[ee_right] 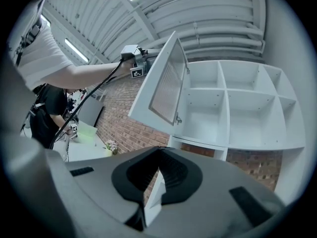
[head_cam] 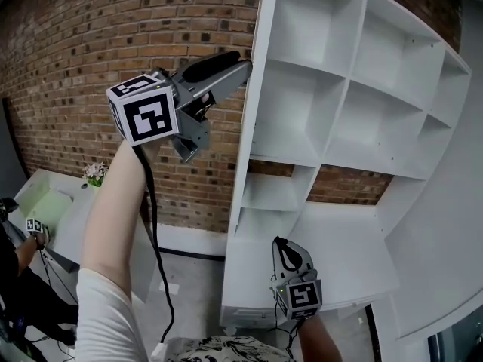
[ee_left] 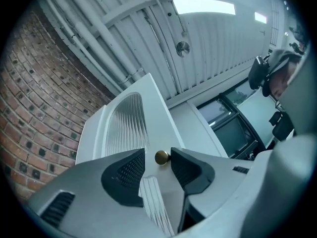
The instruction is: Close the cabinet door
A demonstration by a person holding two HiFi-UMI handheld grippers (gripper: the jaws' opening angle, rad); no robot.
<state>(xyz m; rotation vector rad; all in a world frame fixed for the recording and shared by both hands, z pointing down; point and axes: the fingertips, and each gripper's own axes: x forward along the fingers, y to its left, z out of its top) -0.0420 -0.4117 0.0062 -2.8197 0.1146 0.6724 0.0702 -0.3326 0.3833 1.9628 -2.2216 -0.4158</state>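
room is left between the jaws of the left gripper [head_cam: 241, 65], so the gold knob [ee_left: 161, 157] sits between them but is not squeezed. whether the knob is touched by the right-hand pad cannot be told. this gripper is held up high, at about 11 o'clock in the head view, because the cabinet door [ee_right: 164, 81] is fixed to the top corner box of the white shelves [head_cam: 351, 59]. the gripper is pointed at the door's front. the door could likely be pushed shut from there with no grip needed.

the right gripper [ee_right: 157, 176] is kept low, at 6 o'clock in the head view. its jaws are clenched on a thin white edge [ee_right: 151, 202] at the bottom part of the shelves. the shelves are probably being kept steady this way while the door is moved.

the door is seen at 12 o'clock in the right gripper view. it is swung wide out toward 9 o'clock, away from its box, so it is not closed yet. it is painted white, with a window of ribbed glass in the middle and a flat frame all round. in that view it is hung by its right side. a brick wall [head_cam: 113, 44] is seen behind it.
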